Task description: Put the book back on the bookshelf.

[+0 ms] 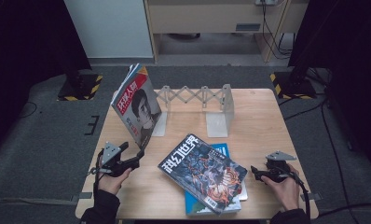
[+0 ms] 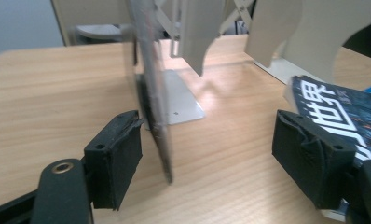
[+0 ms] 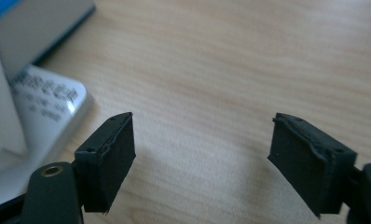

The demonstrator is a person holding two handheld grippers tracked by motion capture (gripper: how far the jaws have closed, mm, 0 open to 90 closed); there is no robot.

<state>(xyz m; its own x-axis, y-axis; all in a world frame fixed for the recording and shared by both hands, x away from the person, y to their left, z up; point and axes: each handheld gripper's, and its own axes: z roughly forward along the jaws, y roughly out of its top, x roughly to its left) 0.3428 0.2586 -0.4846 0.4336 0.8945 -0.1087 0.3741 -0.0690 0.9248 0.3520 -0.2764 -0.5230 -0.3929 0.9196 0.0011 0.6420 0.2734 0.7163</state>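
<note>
My left gripper (image 1: pixel 136 156) fingers gape around the leaning magazine (image 1: pixel 138 106) (propped against the rack (image 1: pixel 219 100) to stay upright). Right gripper (image 1: pixel 255 171), fingers spread and empty, waits beside the desk's stacked magazines (image 1: pixel 203 172).

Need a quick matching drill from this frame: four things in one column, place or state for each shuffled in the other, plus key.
Things:
1. portrait magazine
2. sci-fi magazine
3. blue book
4. left gripper

Place or state:
A. lies flat, topmost on the stack
B. open, by the standing magazine's lower edge
C. stands tilted against the bookend rack
D. lies under another cover, edges showing

Pairs: 1-C, 2-A, 3-D, 4-B
</note>
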